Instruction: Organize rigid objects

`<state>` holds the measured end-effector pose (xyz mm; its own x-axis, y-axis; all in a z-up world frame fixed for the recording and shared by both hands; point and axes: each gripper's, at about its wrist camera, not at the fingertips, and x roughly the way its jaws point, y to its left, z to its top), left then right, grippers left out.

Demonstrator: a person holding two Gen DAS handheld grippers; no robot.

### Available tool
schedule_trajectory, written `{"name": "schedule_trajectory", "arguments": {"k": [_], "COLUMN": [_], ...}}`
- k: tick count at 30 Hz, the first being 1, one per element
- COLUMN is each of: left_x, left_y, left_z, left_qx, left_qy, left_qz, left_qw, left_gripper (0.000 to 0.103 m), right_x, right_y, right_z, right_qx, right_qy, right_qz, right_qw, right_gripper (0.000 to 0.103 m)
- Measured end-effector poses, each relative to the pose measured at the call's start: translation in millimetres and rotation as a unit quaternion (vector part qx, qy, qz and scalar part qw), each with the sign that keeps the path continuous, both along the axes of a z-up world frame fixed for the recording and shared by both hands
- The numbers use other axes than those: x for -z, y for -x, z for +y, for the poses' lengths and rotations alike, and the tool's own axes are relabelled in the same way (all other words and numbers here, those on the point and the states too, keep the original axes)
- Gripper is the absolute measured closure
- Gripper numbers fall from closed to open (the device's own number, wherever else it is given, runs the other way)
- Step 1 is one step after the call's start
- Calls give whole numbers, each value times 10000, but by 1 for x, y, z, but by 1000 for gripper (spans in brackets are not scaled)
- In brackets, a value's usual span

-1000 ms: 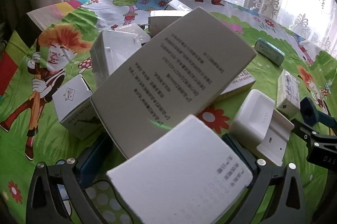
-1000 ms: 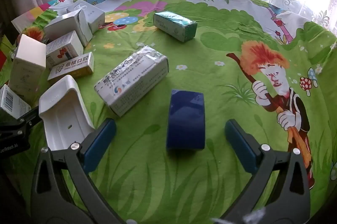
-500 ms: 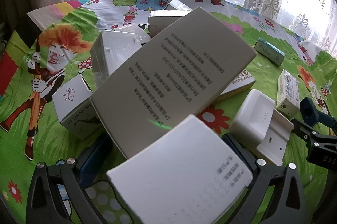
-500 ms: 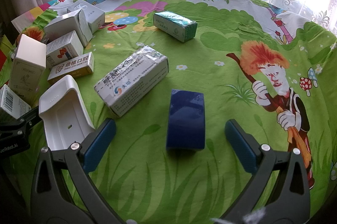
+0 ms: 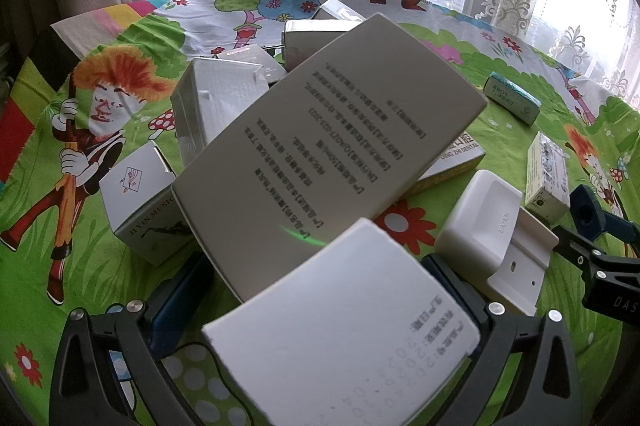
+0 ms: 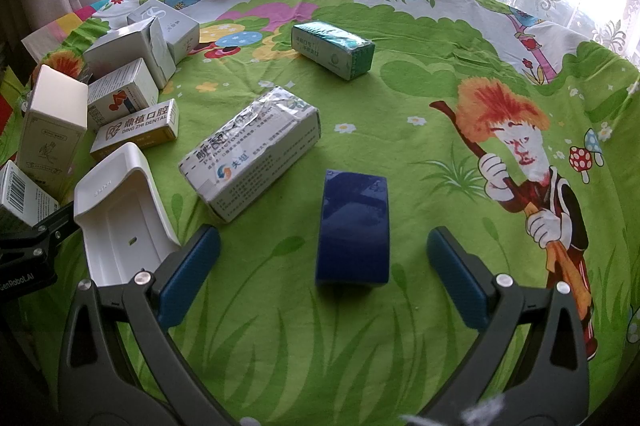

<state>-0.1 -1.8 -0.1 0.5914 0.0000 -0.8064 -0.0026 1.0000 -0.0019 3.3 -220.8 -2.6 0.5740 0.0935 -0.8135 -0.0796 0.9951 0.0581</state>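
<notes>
Nothing has shifted in the last second: the left gripper (image 5: 320, 306) stays clamped on the tall white box (image 5: 328, 154), while the right gripper (image 6: 324, 266) hovers wide open around the blue box (image 6: 354, 226) at 6 o'clock on the desk (image 6: 400, 86), grasp pending.

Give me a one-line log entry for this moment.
left hand-held gripper: shut on tall white box | right hand-held gripper: open, straddling dark blue box, no contact | surface: cartoon tablecloth
</notes>
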Motion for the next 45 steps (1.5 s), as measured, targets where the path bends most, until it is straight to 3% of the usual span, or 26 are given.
{"name": "schedule_trajectory", "arguments": {"k": [29, 36, 41, 45], "left_x": [0, -1, -1, -1], "left_y": [0, -1, -1, -1], "left_z": [0, 1, 1, 1], "left_qx": [0, 15, 25, 26], "left_qy": [-1, 1, 1, 1], "left_qz": [2, 3, 4, 6], "left_qw": [10000, 10000, 10000, 10000], "left_gripper": [0, 0, 0, 0], "right_x": [0, 0, -1, -1], "right_y": [0, 21, 50, 53], "right_z": [0, 1, 18, 24], "right_qx": [-2, -754, -1624, -1705], "right_qy": [-10, -28, -8, -26], "right_qz": [-3, 10, -101, -114], "right_qw": [10000, 9971, 9867, 9853], "right_gripper": [0, 0, 0, 0]}}
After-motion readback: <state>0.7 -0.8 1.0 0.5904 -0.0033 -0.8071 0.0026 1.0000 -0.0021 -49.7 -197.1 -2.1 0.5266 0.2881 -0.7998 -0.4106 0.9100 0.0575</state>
